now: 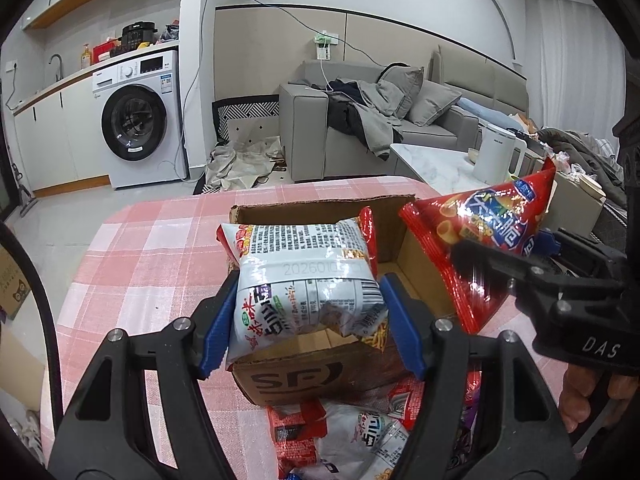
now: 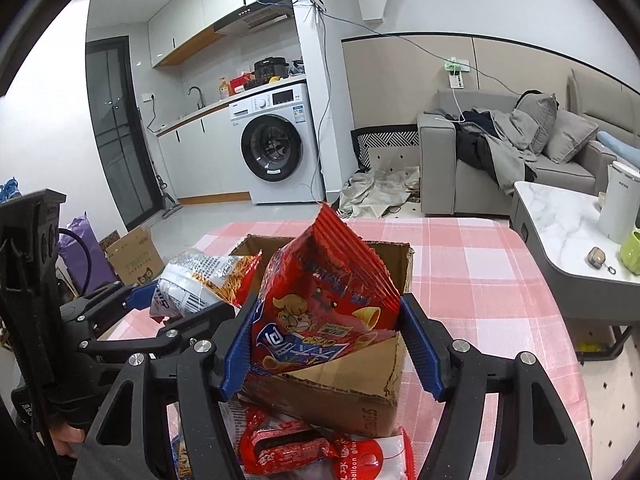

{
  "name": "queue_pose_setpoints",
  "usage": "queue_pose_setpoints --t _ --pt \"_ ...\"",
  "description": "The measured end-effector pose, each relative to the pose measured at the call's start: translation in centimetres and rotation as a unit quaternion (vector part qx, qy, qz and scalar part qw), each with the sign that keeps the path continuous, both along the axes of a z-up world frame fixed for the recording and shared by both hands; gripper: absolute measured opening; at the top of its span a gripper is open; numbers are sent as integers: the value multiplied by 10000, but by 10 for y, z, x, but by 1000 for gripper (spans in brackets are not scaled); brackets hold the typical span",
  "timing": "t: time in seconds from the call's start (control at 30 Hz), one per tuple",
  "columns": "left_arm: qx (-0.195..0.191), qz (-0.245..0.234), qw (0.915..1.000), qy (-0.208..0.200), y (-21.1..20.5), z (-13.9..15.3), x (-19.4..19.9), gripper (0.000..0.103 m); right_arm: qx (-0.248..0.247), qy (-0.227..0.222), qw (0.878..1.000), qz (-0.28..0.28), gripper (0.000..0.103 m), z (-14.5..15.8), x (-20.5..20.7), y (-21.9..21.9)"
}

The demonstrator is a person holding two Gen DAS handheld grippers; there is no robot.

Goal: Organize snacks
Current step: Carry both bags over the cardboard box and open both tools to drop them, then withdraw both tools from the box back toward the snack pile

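An open cardboard box [image 1: 304, 372] [image 2: 352, 392] stands on the pink checked tablecloth [image 1: 160, 248]. My left gripper [image 1: 308, 320] is shut on a white and red snack bag [image 1: 304, 280], holding it over the box's near edge. My right gripper [image 2: 328, 344] is shut on a red crisp bag [image 2: 328, 292], whose lower end dips inside the box. In the left wrist view the right gripper [image 1: 516, 256] and its red bag [image 1: 476, 240] hang over the box's right side. The right wrist view shows the left gripper [image 2: 176, 304] with its white bag [image 2: 200, 280] to the left.
Several loose snack packets [image 1: 352, 436] [image 2: 304, 448] lie on the cloth in front of the box. A marble side table [image 2: 560, 224] with a white kettle [image 2: 620, 204] stands to the right. A sofa and a washing machine are beyond the table.
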State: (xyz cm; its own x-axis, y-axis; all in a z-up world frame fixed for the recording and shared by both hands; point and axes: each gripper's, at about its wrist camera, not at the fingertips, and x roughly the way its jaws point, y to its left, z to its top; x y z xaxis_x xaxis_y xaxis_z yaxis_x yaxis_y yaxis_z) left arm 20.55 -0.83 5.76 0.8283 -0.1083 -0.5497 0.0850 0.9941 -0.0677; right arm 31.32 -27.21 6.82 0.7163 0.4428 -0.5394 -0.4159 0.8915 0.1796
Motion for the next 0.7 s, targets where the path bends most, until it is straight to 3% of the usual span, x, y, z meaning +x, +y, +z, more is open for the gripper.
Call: queue_pose_setpoints --t 0.23,0.3,0.4,0.57,0.63,0.7 --pt "105 41 9999 61 0 -1 5 71 79 52 10000 -22 77 -2 -1 -6" --pt "92 51 9999 81 1 0 5 82 109 31 9999 -47 85 0 -4 -11" --pt "28 55 10000 68 5 1 0 83 117 46 9999 -119 98 1 -11 -20" --pt "-39 70 9999 79 11 2 -15 92 186 132 9996 -176 103 -1 -28 -34" --pt "-18 128 9999 -13 13 2 -25 103 200 158 9995 -179 103 -2 -33 -37" --pt "-56 136 9999 -69 15 2 -36 103 205 207 9994 -171 103 -3 -39 -40"
